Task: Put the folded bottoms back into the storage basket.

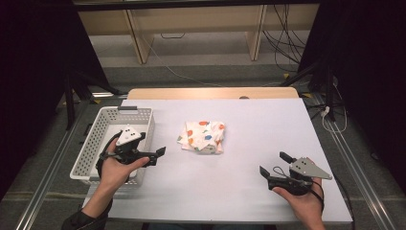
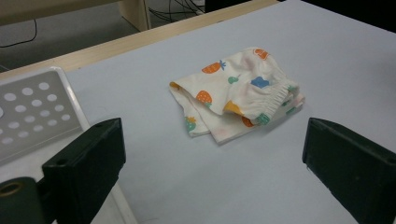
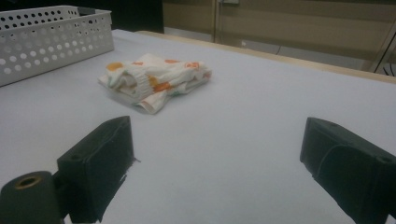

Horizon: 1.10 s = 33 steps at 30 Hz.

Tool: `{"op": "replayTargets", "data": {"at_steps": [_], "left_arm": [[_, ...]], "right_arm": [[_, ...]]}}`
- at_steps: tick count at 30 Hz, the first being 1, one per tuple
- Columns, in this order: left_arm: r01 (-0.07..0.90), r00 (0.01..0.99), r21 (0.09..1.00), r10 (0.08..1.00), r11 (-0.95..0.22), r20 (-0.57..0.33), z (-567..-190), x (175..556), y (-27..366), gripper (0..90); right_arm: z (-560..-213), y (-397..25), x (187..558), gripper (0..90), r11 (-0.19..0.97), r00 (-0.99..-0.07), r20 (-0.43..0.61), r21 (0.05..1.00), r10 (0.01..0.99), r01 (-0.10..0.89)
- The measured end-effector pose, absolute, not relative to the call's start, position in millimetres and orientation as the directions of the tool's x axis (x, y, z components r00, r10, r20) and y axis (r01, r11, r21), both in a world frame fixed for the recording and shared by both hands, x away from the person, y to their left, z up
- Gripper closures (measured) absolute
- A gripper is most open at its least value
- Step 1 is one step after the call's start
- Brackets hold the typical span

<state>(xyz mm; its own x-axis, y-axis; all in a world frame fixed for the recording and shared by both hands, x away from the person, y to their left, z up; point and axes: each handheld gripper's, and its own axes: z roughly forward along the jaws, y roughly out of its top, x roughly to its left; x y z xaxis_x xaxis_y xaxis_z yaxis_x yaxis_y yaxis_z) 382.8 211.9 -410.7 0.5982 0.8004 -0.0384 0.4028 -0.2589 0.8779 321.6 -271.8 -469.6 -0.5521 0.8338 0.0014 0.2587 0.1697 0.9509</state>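
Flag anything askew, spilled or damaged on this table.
Nothing stands out. The folded cloth lies neatly mid-table, the basket sits upright at the left edge, and both grippers are open, holding nothing.

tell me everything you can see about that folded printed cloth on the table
The folded cloth is a small white garment, soft fabric by its look, printed with orange, blue and green fruit-like shapes. A gathered elastic hem runs along one edge, so it may be little shorts. It lies flat in a loose, layered fold near the middle of the white table, right of the perforated basket and apart from it. Nothing but the table touches it; both grippers are open and well short of it.
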Motion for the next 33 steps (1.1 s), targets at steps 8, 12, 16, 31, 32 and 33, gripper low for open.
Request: {"op": "replayTargets", "data": {"at_steps": [8, 12, 16, 31, 32, 33], "left_arm": [[0.396, 0.59, 0.878, 0.807, -0.27, -0.018, -409, 384, 205, 8.0], [0.403, 0.587, 0.875, 0.809, -0.268, -0.022, -408, 386, 200, 8.4], [0.409, 0.58, 0.877, 0.814, -0.253, -0.035, -407, 390, 193, 10.5], [0.425, 0.561, 0.869, 0.827, -0.255, -0.031, -399, 407, 165, 12.8], [0.434, 0.557, 0.865, 0.829, -0.253, -0.037, -400, 409, 162, 13.2], [0.439, 0.556, 0.863, 0.83, -0.25, -0.042, -400, 410, 160, 13.4]], "right_arm": [[-467, -271, 320, 10.3, 0.171, -0.551, -0.002, 0.951, 0.834, 0.256], [-468, -271, 321, 10.3, 0.172, -0.55, -0.003, 0.951, 0.835, 0.256], [-467, -271, 320, 10.3, 0.176, -0.548, -0.006, 0.95, 0.836, 0.259], [-468, -271, 321, 10.3, 0.165, -0.541, -0.001, 0.953, 0.841, 0.255], [-467, -271, 321, 10.3, 0.168, -0.542, -0.001, 0.951, 0.841, 0.26], [-468, -271, 321, 10.3, 0.167, -0.541, 0.0, 0.951, 0.841, 0.259]]}}
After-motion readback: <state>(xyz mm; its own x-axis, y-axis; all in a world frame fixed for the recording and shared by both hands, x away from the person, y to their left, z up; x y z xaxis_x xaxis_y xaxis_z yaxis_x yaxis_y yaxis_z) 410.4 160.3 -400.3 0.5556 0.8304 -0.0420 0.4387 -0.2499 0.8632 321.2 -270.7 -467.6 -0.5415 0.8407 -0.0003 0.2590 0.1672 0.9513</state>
